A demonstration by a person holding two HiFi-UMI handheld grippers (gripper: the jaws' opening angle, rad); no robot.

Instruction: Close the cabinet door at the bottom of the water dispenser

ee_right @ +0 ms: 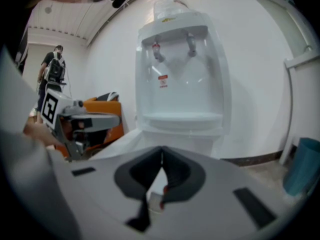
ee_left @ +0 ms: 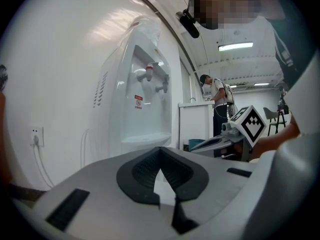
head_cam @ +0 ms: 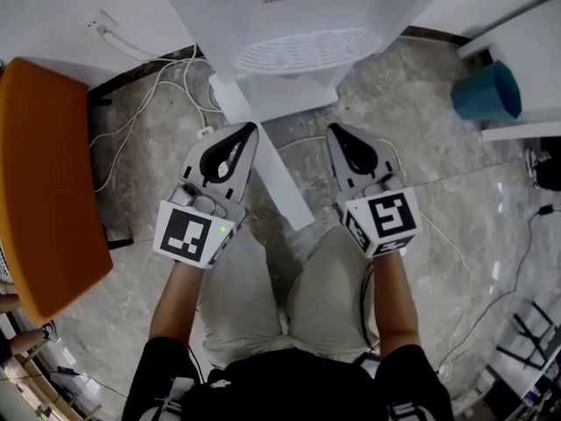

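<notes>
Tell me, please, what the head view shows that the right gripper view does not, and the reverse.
Only the head view: white cables and the person's legs. Only the right gripper view: the two taps and a bystander in the background. Both: the water dispenser, its open cabinet door, the orange chair, the teal bin and the left claw.

Water dispenser showing glossy white plastic; cabinet door looking smooth, white. Floor shining as polished veined stone. Left gripper, right gripper showing matt grey plastic, black ribbed pads.
</notes>
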